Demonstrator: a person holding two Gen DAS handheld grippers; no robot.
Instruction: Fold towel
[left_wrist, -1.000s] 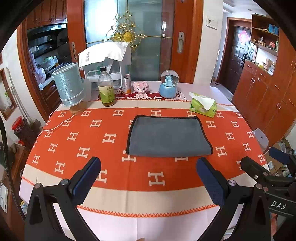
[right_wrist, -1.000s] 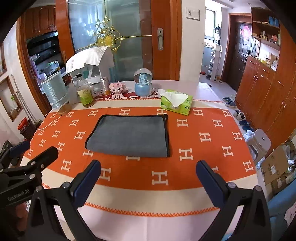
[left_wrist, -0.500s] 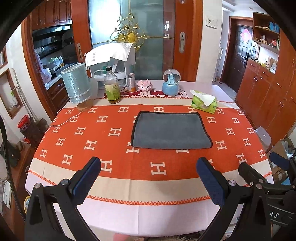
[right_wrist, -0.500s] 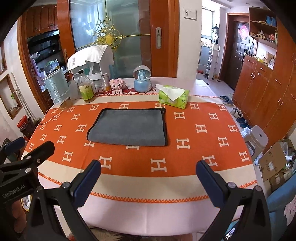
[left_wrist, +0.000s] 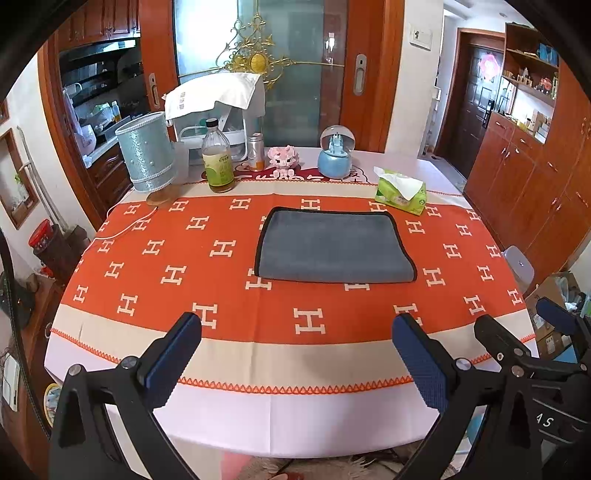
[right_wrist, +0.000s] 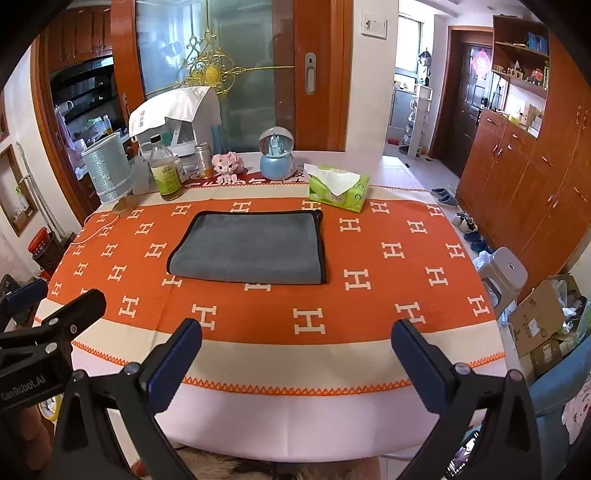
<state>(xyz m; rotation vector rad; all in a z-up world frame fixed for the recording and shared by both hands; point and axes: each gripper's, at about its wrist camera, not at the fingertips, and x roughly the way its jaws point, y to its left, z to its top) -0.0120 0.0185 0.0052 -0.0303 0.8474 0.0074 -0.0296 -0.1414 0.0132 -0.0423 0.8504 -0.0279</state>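
A grey towel (left_wrist: 332, 245) with a black hem lies folded flat on the orange tablecloth (left_wrist: 177, 258), in the middle of the table. It also shows in the right wrist view (right_wrist: 249, 248). My left gripper (left_wrist: 295, 347) is open and empty, held back above the table's near edge, well short of the towel. My right gripper (right_wrist: 295, 347) is open and empty too, at the near edge. Each gripper shows at the side of the other's view.
At the table's far side stand a pale blue lamp (left_wrist: 146, 155), a bottle (left_wrist: 218, 162), a can (left_wrist: 256, 151), a pink toy (left_wrist: 282, 160), a snow globe (left_wrist: 335, 157) and a green tissue pack (left_wrist: 400, 194). A stool (right_wrist: 504, 271) and boxes (right_wrist: 543, 317) sit right.
Both grippers have pulled back from the table and risen a little; the towel looks smaller and farther. The towel has not moved. Both grippers stay open.
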